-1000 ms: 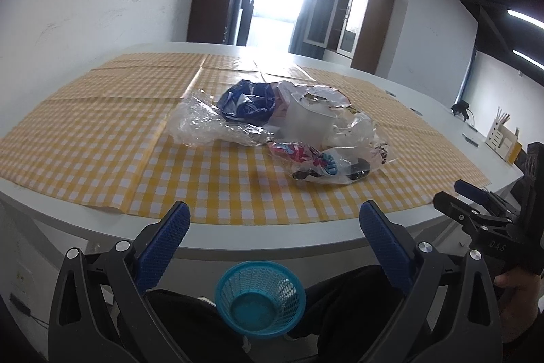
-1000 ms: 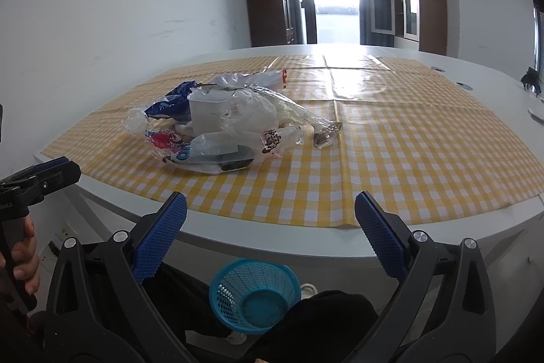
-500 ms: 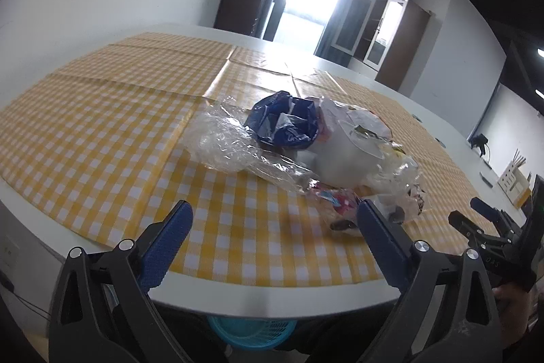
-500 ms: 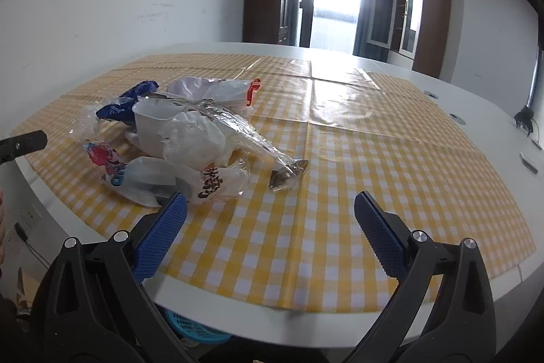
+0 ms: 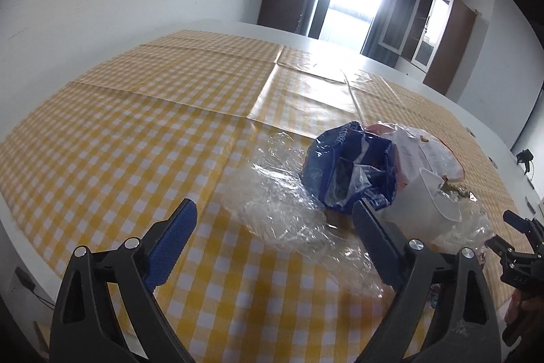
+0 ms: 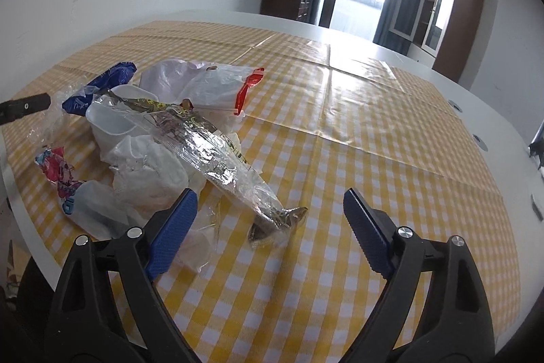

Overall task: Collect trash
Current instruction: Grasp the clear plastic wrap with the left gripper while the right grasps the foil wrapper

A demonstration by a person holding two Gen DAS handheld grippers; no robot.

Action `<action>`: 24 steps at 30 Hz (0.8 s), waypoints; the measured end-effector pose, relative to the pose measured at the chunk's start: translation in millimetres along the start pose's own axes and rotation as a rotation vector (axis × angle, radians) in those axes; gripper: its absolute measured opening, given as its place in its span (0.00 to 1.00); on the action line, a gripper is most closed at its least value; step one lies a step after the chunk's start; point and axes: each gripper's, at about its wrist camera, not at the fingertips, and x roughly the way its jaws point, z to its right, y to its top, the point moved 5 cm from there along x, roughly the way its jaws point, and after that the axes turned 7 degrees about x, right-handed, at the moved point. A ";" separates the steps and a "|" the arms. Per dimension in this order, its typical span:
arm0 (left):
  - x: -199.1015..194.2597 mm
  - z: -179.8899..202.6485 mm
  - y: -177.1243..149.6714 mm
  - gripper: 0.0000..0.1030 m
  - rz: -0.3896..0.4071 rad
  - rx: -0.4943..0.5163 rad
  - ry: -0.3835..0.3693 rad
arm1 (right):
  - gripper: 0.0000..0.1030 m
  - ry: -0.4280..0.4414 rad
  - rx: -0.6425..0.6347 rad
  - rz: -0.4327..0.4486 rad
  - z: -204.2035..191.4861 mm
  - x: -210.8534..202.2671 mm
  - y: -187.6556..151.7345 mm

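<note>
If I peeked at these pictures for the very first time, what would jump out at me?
Probably the messy pile of trash on the yellow checked tablecloth: a shiny silver wrapper lying on top, a crumpled blue bag at the pile's left side, and a white bag with a red edge at the back. Next, the open left gripper and right gripper with blue pads, hovering in front.

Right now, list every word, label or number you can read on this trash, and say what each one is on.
Nothing reads for certain.
Blue wrapper: white lettering, too crumpled and blurred.
Foil wrapper: yellow-green print, too small.
Pink printed wrapper: cartoon print and a blue mark, illegible.
White bag with red edge: no text visible.
Right gripper: pale embossed marking, too blurred.
</note>
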 end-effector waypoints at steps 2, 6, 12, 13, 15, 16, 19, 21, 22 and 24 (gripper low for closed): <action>8.9 -3.7 5.0 0.81 -0.014 0.019 0.057 | 0.78 0.005 0.010 -0.015 1.3 7.0 3.6; 27.9 -4.8 7.9 0.75 -0.089 0.011 0.005 | 0.70 0.024 0.021 -0.039 2.0 17.2 8.3; 37.2 -8.9 4.6 0.46 -0.095 0.029 0.011 | 0.26 0.041 0.054 -0.048 -0.7 23.4 7.2; 34.7 -10.1 3.9 0.45 -0.089 0.024 -0.004 | 0.20 0.037 0.060 -0.036 0.3 21.5 7.3; 26.4 -12.1 3.8 0.45 -0.063 0.011 -0.020 | 0.13 0.049 0.078 -0.007 1.6 14.7 7.5; 21.5 -12.8 4.4 0.44 -0.047 0.008 -0.019 | 0.10 0.060 0.092 0.006 2.5 10.0 7.3; 4.9 -16.3 6.8 0.44 0.002 0.003 -0.008 | 0.06 0.080 0.135 0.044 5.9 -7.3 6.7; -7.9 -16.6 6.3 0.44 0.025 -0.010 -0.026 | 0.06 0.083 0.152 0.068 4.5 -19.2 6.7; -15.4 -14.6 5.1 0.44 0.033 -0.015 -0.044 | 0.05 0.085 0.159 0.080 3.8 -25.8 5.7; -29.1 -9.3 1.9 0.44 0.052 -0.015 -0.101 | 0.04 0.097 0.177 0.102 3.0 -39.6 2.5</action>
